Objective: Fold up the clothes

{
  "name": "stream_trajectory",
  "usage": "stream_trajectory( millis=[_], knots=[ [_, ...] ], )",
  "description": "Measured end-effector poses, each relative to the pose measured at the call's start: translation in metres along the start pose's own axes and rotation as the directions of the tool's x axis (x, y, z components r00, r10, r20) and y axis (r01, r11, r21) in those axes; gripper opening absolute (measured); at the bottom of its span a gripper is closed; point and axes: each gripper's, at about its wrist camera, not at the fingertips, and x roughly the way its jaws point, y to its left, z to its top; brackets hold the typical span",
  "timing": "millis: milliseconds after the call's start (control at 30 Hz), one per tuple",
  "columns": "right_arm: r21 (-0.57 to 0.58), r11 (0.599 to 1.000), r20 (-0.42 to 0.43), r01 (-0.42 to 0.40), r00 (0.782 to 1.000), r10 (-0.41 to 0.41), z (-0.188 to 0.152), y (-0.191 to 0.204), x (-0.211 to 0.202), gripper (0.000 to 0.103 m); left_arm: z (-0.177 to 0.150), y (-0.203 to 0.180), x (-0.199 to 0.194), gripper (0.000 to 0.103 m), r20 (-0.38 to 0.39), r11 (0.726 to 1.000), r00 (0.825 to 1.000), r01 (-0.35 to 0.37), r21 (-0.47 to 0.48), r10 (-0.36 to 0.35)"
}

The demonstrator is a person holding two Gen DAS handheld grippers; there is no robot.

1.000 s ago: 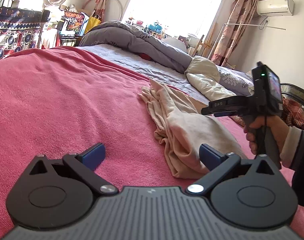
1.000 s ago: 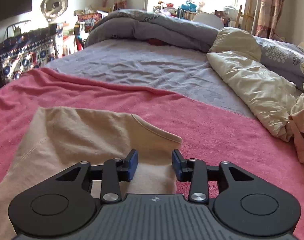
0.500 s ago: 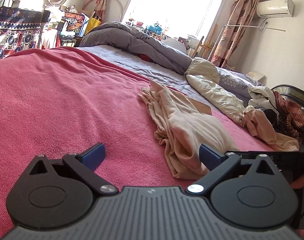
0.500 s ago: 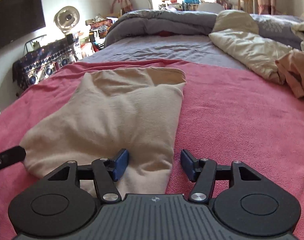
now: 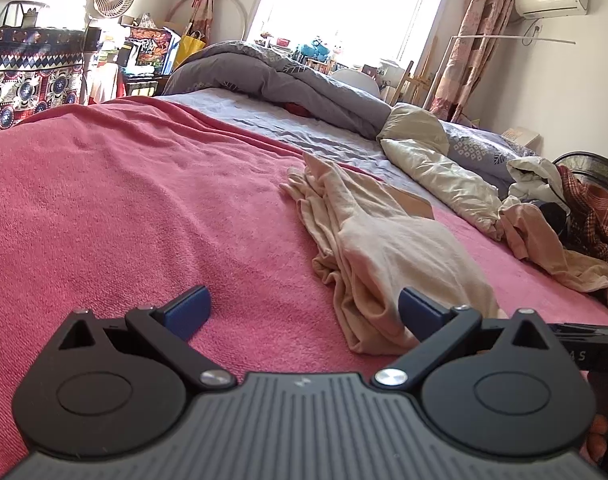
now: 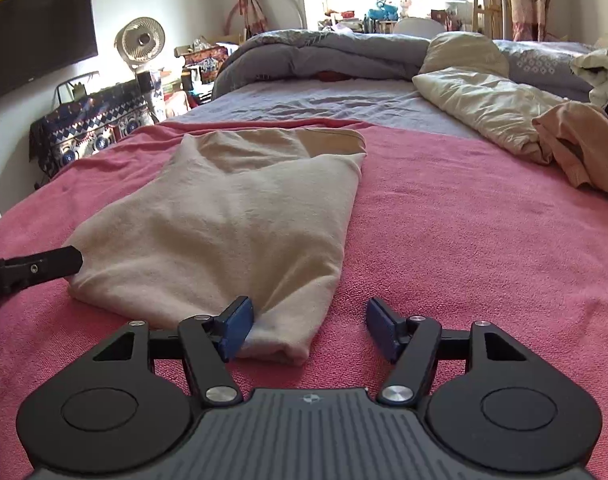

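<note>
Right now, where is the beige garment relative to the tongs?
The beige garment lies on the pink blanket, its near end between the open right tongs. In the left view it is right of centre, by the left tongs' right finger.

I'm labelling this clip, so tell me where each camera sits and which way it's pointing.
Left wrist: on the left gripper, low over the pink blanket, facing the beige garment on its right, window beyond; its open fingers show.
Right wrist: on the right gripper, facing along the garment's length toward the grey duvet; open fingers straddle its near corner; the left gripper's tip shows at left.
Shared: garment, blanket, duvet, fan.
</note>
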Motion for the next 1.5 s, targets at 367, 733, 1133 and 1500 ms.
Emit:
stream_trajectory(
  millis=[367, 733, 1133, 1500],
  knots=[
    [-0.082, 0.993, -0.013, -0.08, 0.997, 0.079, -0.028, -0.007, -0.048, 0.076, -0.034, -0.033, -0.038, 0.102, 0.022, 0.957, 0.985, -0.173, 0.232, 0.173],
    [0.325, 0.916, 0.089, -0.235, 0.972, 0.218, 0.037, -0.111, -0.02, 0.077, 0.001, -0.006, -0.016, 0.102, -0.04, 0.958, 0.994, 0.091, -0.271, -0.105],
    [0.446, 0.785, 0.113, -0.429, 0.897, 0.427, 0.0, -0.1, -0.001, 0.077, 0.011, 0.011, 0.01, 0.102, -0.041, 0.894, 0.982, 0.152, -0.421, -0.186],
    [0.201, 0.956, 0.006, -0.212, 0.977, 0.215, -0.006, -0.059, -0.025, 0.043, -0.005, -0.056, 0.01, 0.101, -0.119, 0.995, 0.99, -0.074, 0.063, 0.081]
  ],
)
